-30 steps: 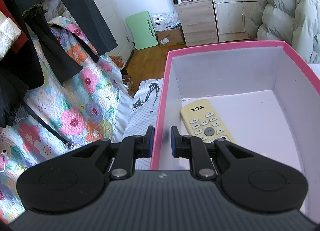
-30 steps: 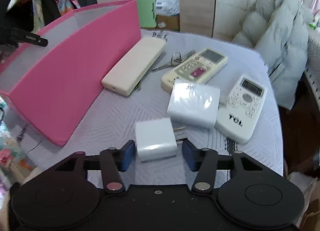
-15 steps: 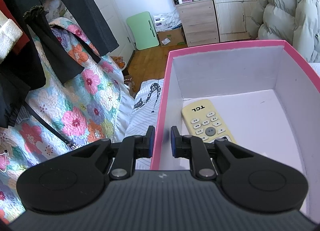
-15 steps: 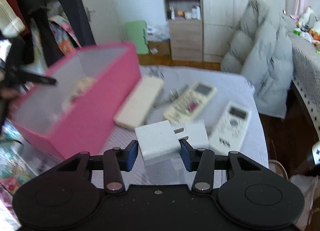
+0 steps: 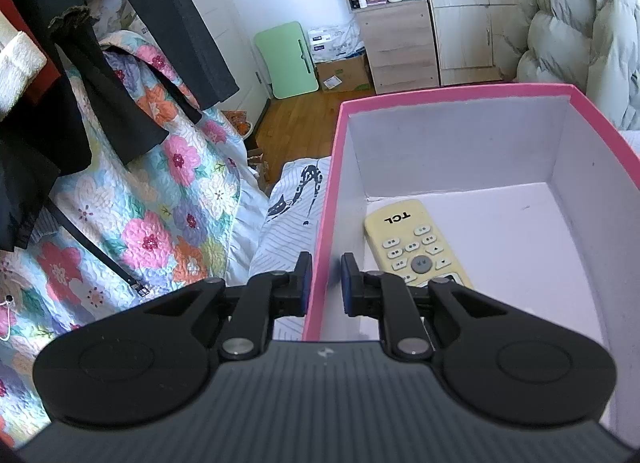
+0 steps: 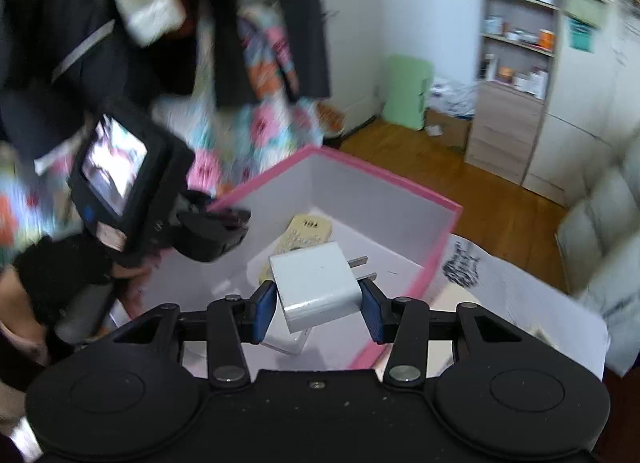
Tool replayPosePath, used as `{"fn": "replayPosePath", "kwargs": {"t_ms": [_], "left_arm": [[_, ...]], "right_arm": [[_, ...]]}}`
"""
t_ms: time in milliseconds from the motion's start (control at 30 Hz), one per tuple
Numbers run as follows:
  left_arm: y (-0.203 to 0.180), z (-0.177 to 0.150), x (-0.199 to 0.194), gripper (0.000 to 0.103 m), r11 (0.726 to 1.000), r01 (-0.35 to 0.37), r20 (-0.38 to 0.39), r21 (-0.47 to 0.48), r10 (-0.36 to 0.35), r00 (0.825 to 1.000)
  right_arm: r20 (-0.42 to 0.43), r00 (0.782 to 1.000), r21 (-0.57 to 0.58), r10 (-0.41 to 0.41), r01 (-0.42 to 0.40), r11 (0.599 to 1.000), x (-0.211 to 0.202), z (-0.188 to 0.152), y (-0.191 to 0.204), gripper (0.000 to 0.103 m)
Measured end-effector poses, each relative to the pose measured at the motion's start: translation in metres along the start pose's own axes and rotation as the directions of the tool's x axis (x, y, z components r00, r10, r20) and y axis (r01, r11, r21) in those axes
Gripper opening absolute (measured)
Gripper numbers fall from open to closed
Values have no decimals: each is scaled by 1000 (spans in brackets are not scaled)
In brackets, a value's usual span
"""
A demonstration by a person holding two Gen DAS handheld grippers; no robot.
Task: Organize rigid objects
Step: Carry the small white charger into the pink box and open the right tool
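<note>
A bedroom with a wood floor [image 5: 304,119] lies behind the work: a shelf unit [image 5: 394,11] and pale wardrobe doors along the far wall, a green panel [image 5: 286,59] leaning there, dark clothes [image 5: 60,75] hanging over a floral quilt [image 5: 160,199] on the left, and a grey padded coat [image 5: 580,39] piled at the right. A white patterned cloth [image 6: 516,295] covers the surface that carries a pink box [image 5: 452,93], open at the top with white inner walls.

The left gripper [image 5: 323,279] is clamped narrowly on the box's left wall near its near corner, one finger outside and one inside, blue pads against the pink rim. Inside, a cream TCL remote [image 5: 416,247] lies flat on the box floor, close along that left wall, its printed end towards the far wall. The rest of the floor, to the right wall and the far wall, is bare and wide.

In the right wrist view the right gripper [image 6: 318,303] holds a white plug adapter [image 6: 316,283] between its blue pads at a middling width, the block tilted, its two metal prongs pointing right. It hangs above the box's open top, over the near end of the interior and clear of the rims; the remote [image 6: 306,237] shows just beyond it, and a second white block [image 6: 286,339] sits on the box floor beneath. The left gripper [image 6: 224,225] shows at the box's left rim, blurred, with a black-gloved hand [image 6: 60,263] behind it.
</note>
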State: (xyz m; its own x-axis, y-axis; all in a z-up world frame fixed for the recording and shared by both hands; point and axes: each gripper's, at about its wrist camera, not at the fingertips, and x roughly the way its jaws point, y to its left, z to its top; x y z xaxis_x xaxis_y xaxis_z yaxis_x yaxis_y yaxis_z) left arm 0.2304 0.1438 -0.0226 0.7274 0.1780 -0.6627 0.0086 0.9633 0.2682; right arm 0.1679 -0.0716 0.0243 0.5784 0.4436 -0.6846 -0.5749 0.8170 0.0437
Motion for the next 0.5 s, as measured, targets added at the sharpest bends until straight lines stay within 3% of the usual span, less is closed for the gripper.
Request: {"fn": "replayPosePath", "kwargs": {"t_ms": [267,400,500], "left_arm": [[3,0,1,13,1000,-1,6,-1,1,1000],[4,0,1,13,1000,6,7,-14,-6,1000],[4,0,2,13,1000,9,11,-20,-8,1000]], "right_arm": [[-221,970,-211,-102,54,976,83,14,10,51],[-199,953,-389,-227,136,911,103,16,27,51],[-245,946,-372,-213,111,921,112,22,26,51]]}}
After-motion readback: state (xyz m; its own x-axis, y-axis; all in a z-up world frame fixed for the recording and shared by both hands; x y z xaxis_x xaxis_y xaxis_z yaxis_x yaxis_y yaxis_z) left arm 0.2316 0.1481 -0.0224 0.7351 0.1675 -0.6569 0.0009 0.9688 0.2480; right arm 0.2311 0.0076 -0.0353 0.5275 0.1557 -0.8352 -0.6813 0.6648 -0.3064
